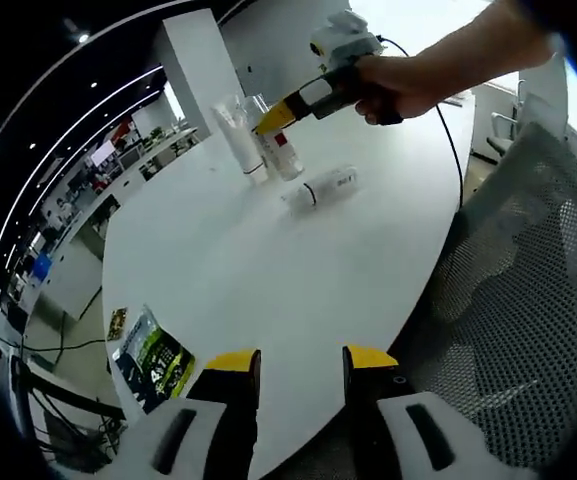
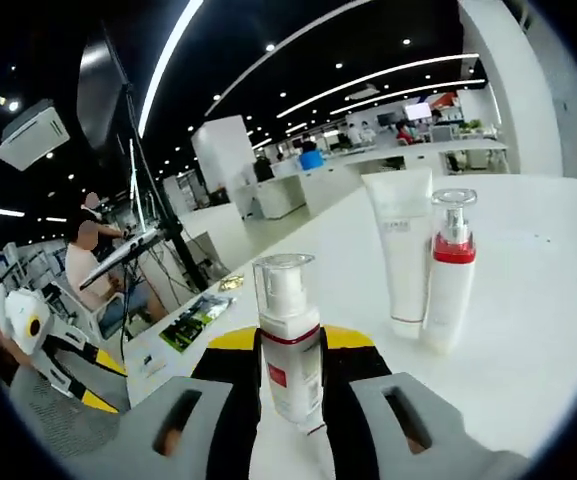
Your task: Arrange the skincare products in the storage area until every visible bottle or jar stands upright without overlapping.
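**Pump bottle clamped upright at the far group; wide bare counter in front**

In the right gripper view, the right hand-held gripper [image 2: 290, 400] has its jaws closed on a small pump bottle [image 2: 288, 345] with a red band and clear cap, held upright over the counter [image 2: 538, 300]. Just beyond it to the right stand a white tube [image 2: 404, 250] and a taller pump bottle [image 2: 450, 270] with a red collar, close together and both upright.

In the left gripper view, the left hand-held gripper [image 1: 301, 375] has its jaws apart and holds nothing, hovering near the counter's front edge. A broad bare stretch of white top lies between it and the products. Far across, a hand [image 1: 398, 85] carries the right hand-held gripper at the standing group, and a white bottle [image 1: 320, 188] lies on its side just beside them. A green packet [image 1: 151, 362] rests near the left edge. A mesh chair [image 1: 528, 290] crowds the counter's right rim.
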### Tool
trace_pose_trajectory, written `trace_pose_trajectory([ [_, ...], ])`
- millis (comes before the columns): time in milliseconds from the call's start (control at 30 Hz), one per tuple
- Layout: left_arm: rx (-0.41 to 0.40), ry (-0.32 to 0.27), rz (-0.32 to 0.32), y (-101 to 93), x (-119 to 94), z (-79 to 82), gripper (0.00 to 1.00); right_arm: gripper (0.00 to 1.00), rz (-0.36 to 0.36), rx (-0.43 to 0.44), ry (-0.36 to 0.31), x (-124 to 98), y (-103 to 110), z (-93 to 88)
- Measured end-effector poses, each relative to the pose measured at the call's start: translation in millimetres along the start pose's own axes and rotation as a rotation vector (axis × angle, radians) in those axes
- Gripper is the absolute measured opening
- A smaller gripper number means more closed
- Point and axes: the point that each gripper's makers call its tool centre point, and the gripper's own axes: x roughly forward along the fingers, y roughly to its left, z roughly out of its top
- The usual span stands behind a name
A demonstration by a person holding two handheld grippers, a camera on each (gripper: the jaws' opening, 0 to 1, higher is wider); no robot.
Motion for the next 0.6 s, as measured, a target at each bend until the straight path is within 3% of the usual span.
trace_pose_trajectory([
  [200,0.014,0.020,-0.006,-2.1,1,-3.3,0.34,0.21,-0.009,-0.078,-0.009,11,-16,-5.3],
  [600,-0.001,0.045,-0.016,-1.5,2,-12.0,0.29,0.21,-0.014,-0.138,-0.071,24,-37,-3.5],
])
